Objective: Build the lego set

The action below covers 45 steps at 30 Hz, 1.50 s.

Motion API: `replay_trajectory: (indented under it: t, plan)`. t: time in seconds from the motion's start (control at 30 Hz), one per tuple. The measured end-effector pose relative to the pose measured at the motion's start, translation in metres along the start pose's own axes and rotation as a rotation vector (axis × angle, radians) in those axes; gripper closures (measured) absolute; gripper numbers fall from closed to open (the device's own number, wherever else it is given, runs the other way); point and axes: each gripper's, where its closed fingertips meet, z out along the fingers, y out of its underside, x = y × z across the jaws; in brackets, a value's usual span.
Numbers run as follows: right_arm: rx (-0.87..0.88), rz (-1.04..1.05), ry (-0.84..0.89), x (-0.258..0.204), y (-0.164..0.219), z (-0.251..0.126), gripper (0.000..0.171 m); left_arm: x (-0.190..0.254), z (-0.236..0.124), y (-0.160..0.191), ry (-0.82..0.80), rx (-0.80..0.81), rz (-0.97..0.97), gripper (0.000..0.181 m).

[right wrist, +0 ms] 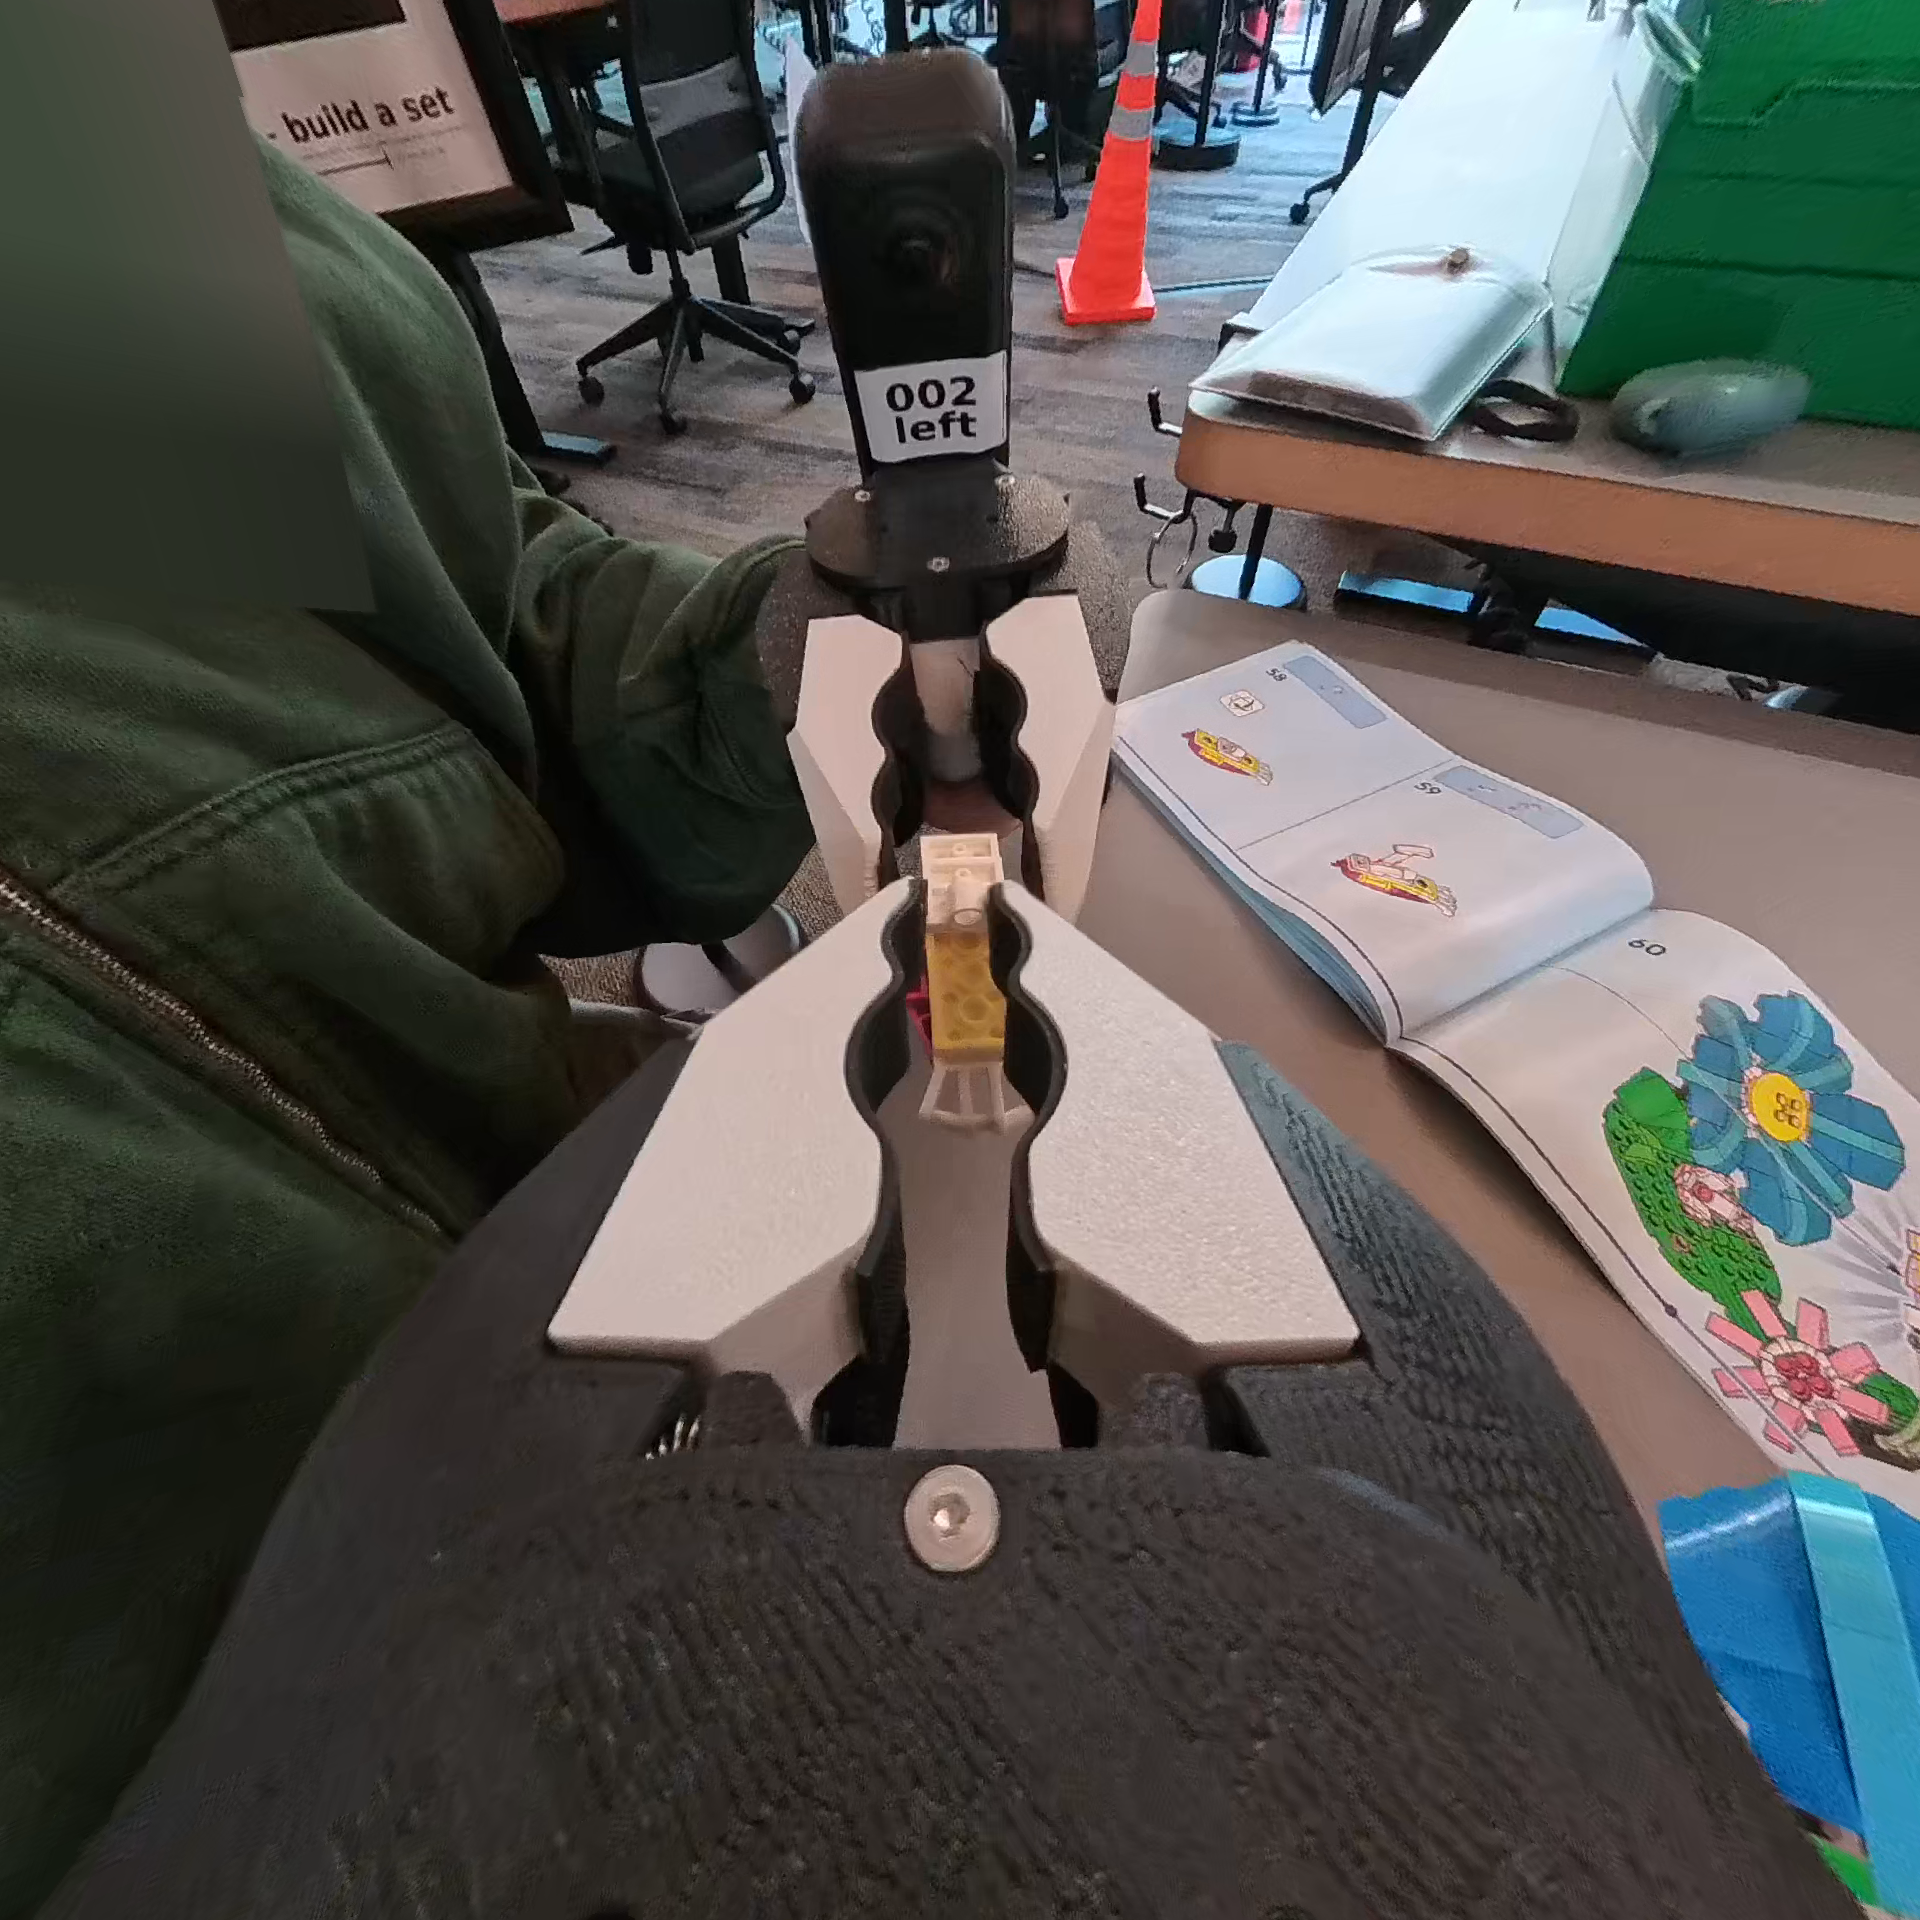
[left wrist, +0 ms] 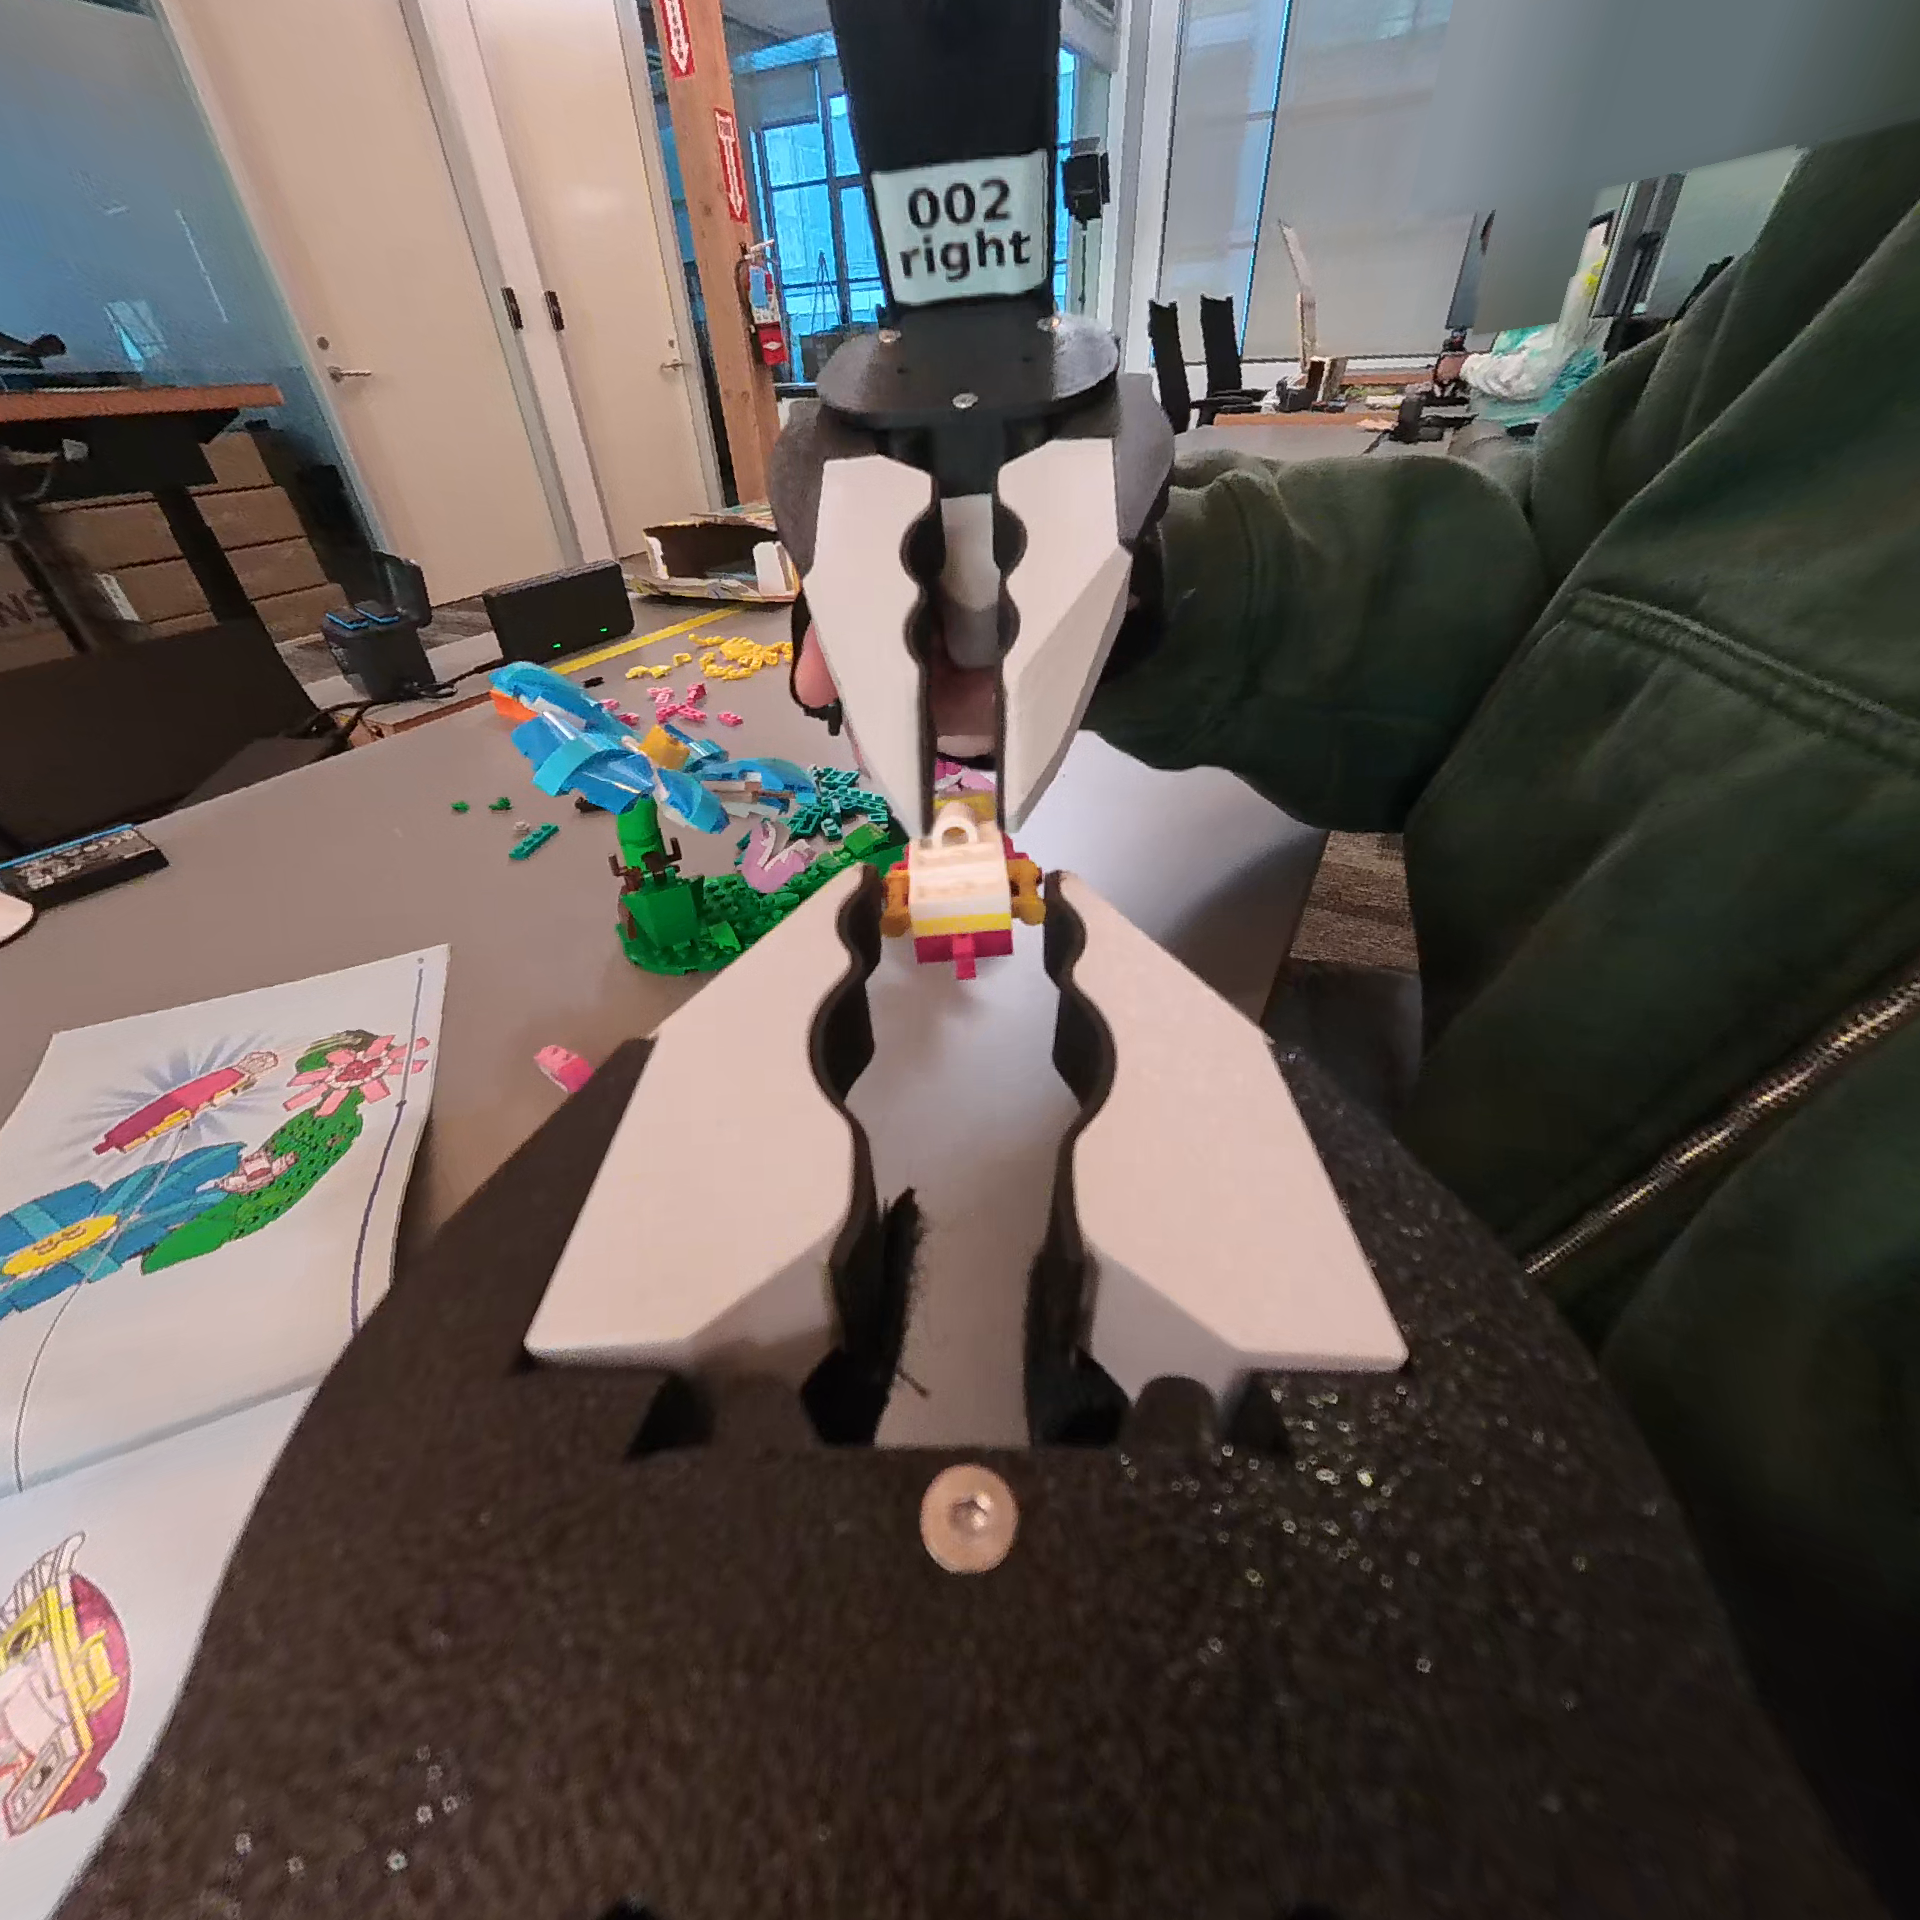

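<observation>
Held in mid-air above the bench [left wrist: 312, 862] edge: small white, yellow and magenta lego sub-build [left wrist: 961, 902], light, rigid but prone to popping apart, pinched at 12 o'clock by right tool [left wrist: 961, 821], left tool [left wrist: 961, 883] apparently gaping around it; best gripped across solid brick sides.

I worked in an open-plan office: rolling office chairs [right wrist: 681, 208] stood on grey carpet [right wrist: 1174, 249], glass partitions [left wrist: 114, 249] and white doors [left wrist: 343, 291] lined the walls, with desks [right wrist: 1558, 488] nearby.
</observation>
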Motion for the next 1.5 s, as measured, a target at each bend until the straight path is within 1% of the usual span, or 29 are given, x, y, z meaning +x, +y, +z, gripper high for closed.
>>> replay_trajectory:
  t: [0.17,0.6,1.5]
  plan:
    - [-0.029,-0.013,-0.006,-0.0013,0.0011,-0.0005,0.165,0.0023,0.0015,0.0011,0.007,-0.008,0.013,0.152]
    - [-0.081,-0.009,-0.016,-0.0028,0.0044,-0.0054,0.165,0.0029,0.0024,0.0026,0.005,-0.013,0.029,0.152]
    - [-0.088,-0.009,-0.010,-0.0026,0.0037,-0.0086,0.165,0.0031,0.0015,0.0014,0.004,-0.001,0.036,0.152]
